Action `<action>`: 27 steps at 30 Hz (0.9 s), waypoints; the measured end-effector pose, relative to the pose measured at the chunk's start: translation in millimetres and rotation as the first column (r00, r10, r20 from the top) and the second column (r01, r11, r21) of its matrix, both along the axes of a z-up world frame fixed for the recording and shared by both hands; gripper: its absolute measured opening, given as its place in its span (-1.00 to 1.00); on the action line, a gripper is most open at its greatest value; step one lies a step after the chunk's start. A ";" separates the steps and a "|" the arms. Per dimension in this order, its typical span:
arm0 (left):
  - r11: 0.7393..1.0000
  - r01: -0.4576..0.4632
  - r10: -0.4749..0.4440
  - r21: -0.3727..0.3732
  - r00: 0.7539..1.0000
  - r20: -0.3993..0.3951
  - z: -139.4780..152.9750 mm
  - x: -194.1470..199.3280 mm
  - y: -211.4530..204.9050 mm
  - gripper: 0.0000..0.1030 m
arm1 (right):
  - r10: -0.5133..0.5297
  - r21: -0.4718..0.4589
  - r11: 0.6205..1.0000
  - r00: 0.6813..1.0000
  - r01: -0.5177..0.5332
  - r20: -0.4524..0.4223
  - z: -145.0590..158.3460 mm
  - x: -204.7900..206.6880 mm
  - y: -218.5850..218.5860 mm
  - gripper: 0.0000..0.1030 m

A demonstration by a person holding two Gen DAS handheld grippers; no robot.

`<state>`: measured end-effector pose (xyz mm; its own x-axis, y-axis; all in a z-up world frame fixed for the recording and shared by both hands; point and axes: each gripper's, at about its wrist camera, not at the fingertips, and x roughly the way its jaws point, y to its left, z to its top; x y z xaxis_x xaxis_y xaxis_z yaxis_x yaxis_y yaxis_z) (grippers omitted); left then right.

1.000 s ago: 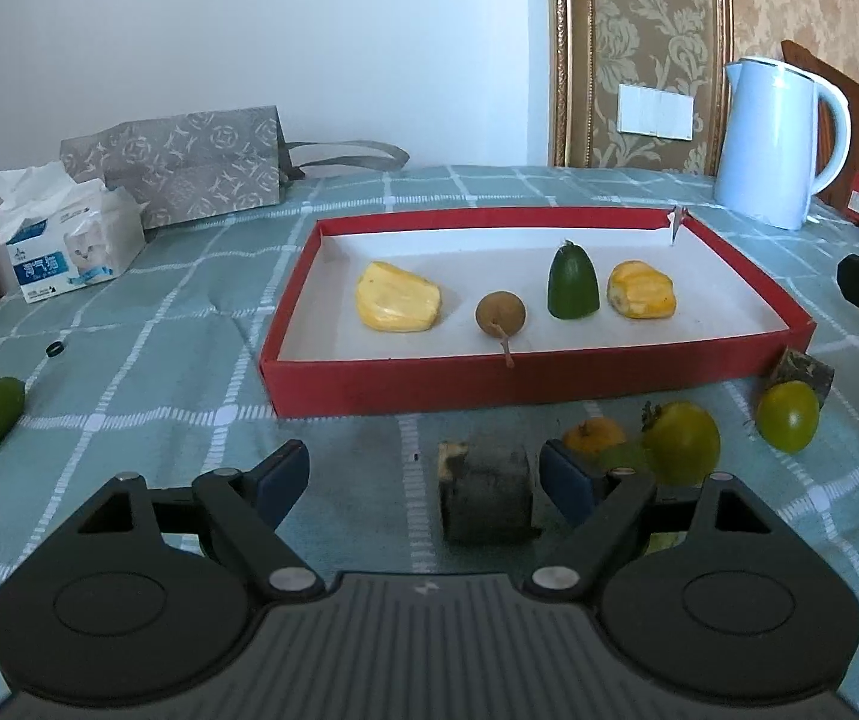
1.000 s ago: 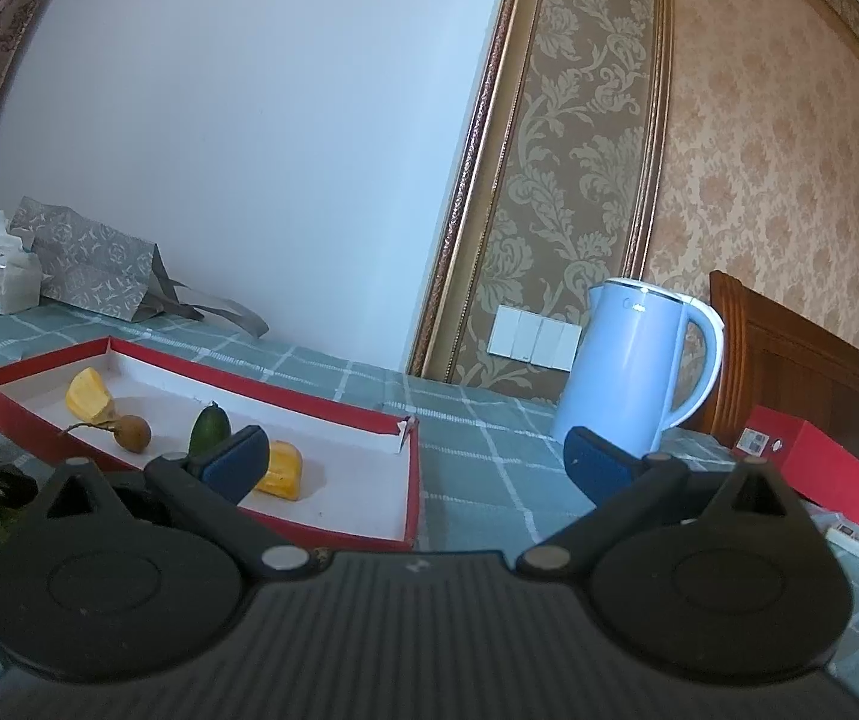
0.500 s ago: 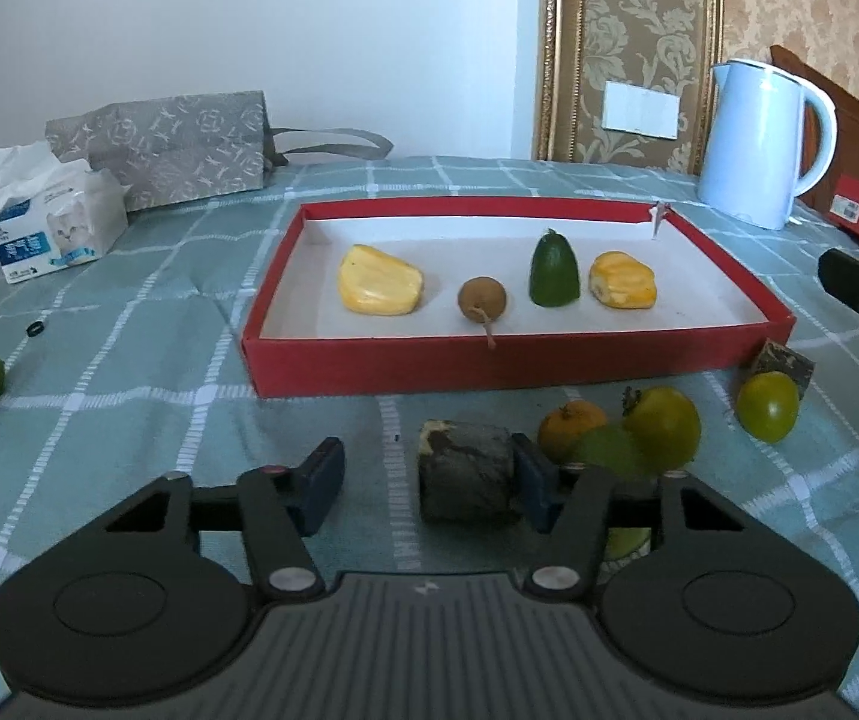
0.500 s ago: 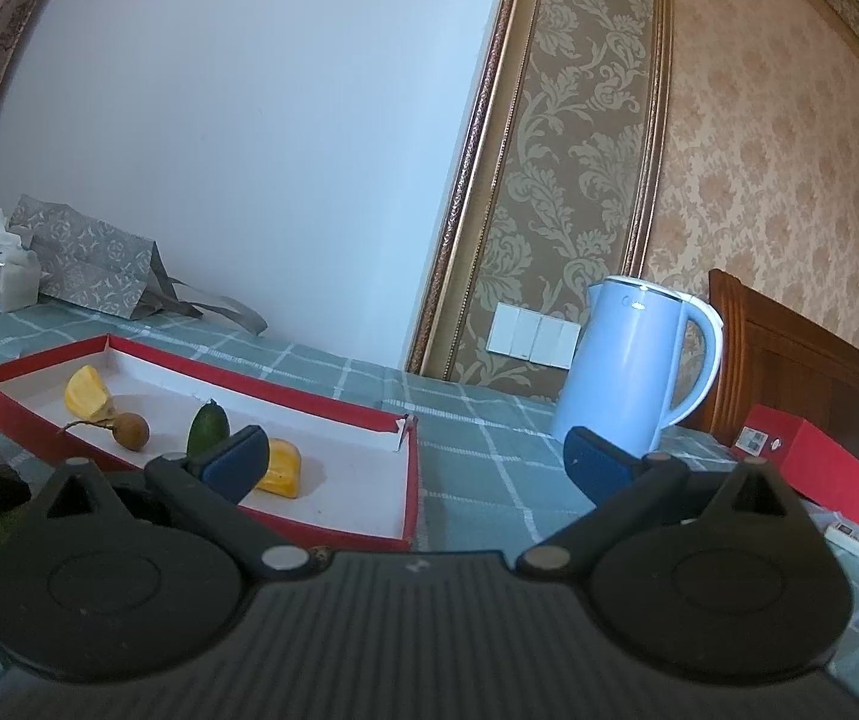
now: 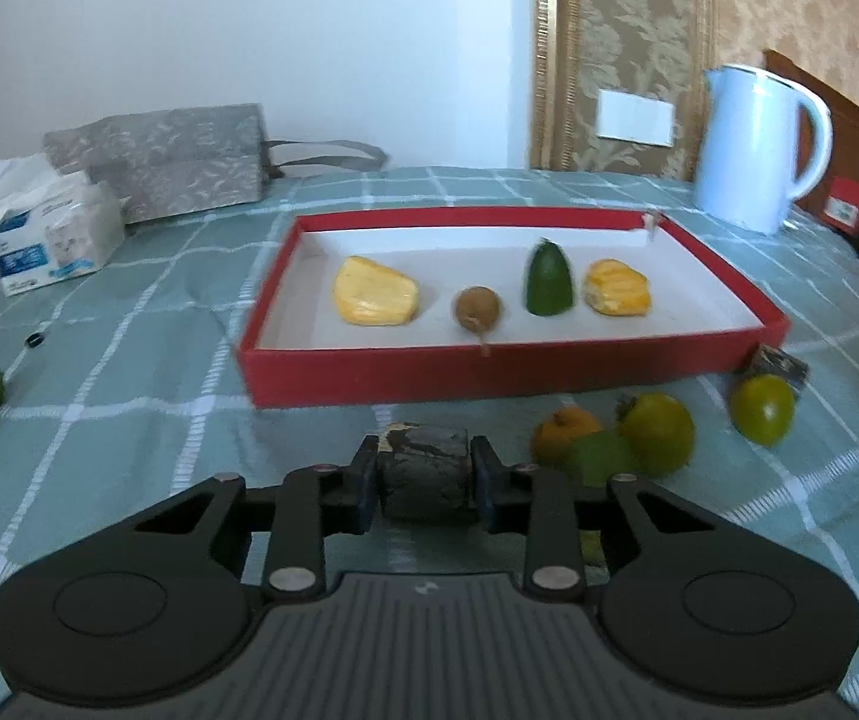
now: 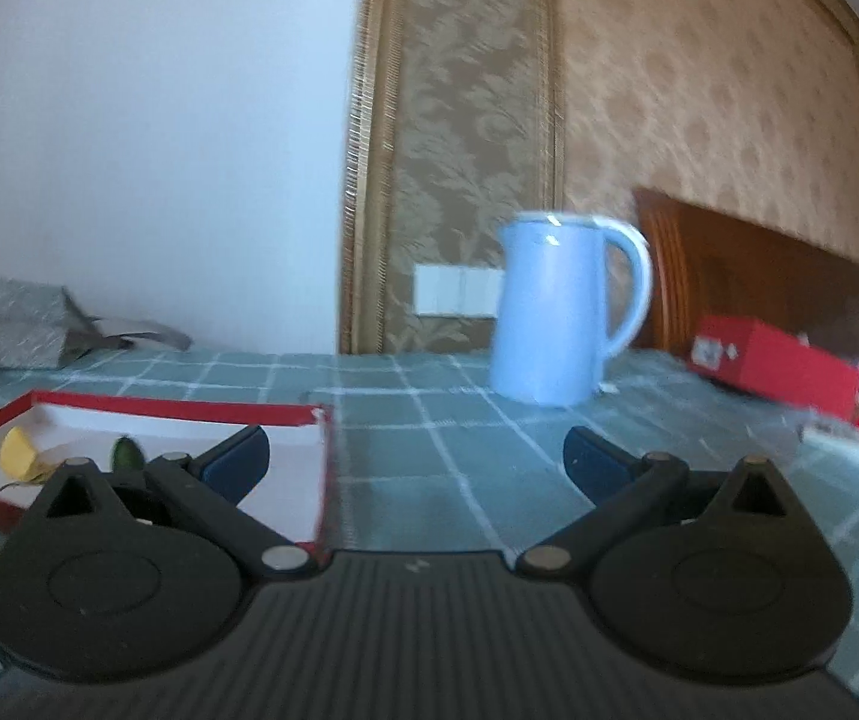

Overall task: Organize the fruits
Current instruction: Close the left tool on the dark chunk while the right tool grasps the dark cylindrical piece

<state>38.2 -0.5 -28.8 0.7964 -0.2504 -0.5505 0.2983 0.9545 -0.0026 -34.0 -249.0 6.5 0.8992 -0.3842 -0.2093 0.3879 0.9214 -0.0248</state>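
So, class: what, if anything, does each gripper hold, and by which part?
The left gripper clamps the dark block-shaped piece by its two opposite sides. The right gripper is open and holds nothing.

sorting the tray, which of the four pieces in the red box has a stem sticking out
The small round brown fruit, second from the left in the red box; a thin stem points from it toward the front wall. The two yellow pieces and the green one show none.

light: soft daylight, even | blur: right wrist view smeared | edges: fisheye bending, dark corners
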 end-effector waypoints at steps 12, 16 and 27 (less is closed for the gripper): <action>0.997 -0.062 0.060 -0.044 0.998 -0.029 0.3 9.7 14.7 -0.43 | 0.110 0.057 0.993 0.985 -0.103 -0.134 -16.9 -5.6 -16.7 0.69; 0.997 -0.061 0.059 -0.050 0.998 -0.033 0.0 10.4 15.6 -0.43 | 0.189 0.040 0.982 0.961 -0.185 -0.202 -22.2 5.6 -4.2 0.63; 0.997 -0.060 0.058 -0.053 0.998 -0.037 0.0 10.0 16.2 -0.43 | 0.302 0.046 0.952 0.896 -0.304 -0.327 -33.1 33.9 8.7 0.56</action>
<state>48.2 15.7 -28.8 0.7913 -0.2334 -0.5652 0.2399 0.9687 -0.0642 -0.1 -240.3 -26.7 0.8540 -0.1064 -0.5093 0.0596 0.9924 -0.1074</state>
